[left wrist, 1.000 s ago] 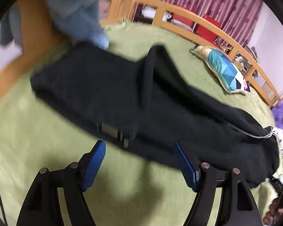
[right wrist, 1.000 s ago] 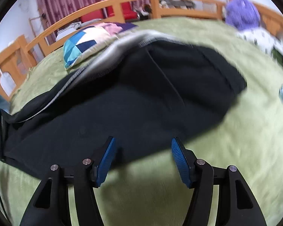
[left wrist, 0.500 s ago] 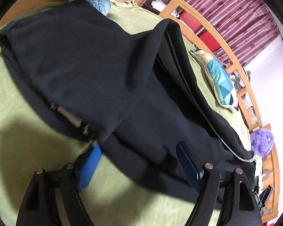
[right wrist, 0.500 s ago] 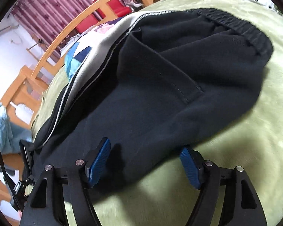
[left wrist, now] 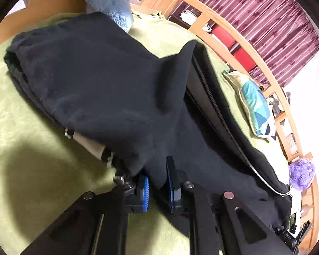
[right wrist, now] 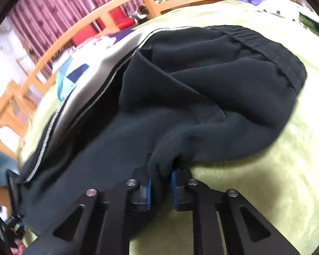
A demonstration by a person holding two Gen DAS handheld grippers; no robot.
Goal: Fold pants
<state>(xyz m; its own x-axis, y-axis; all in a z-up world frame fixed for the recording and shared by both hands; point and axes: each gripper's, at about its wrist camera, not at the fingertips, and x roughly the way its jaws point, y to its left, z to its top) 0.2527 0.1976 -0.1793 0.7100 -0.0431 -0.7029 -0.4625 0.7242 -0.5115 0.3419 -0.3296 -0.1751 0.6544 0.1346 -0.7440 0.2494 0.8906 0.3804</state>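
Observation:
Black fleece pants [left wrist: 108, 89] lie spread over a green bed cover [left wrist: 32, 165], with a white-edged side stripe running along the far leg. My left gripper [left wrist: 158, 182] is shut on the near edge of the pants, a fold of black cloth pinched between its blue pads, close to a beige drawstring tip [left wrist: 89, 143]. In the right wrist view the same pants [right wrist: 212, 97] show their elastic waistband at the upper right. My right gripper [right wrist: 161, 188] is shut on a bunched fold of the near edge.
A wooden bed rail [left wrist: 242, 44] curves along the far side before maroon curtains. A teal patchwork pillow [left wrist: 255, 108] lies beyond the pants, a purple plush toy [left wrist: 302, 174] at the right, and a light blue fluffy cloth [left wrist: 108, 2] at the top left.
Both grippers moved down onto the near edge of the pants and went from wide open to shut on the cloth, which now bunches up between each pair of pads.

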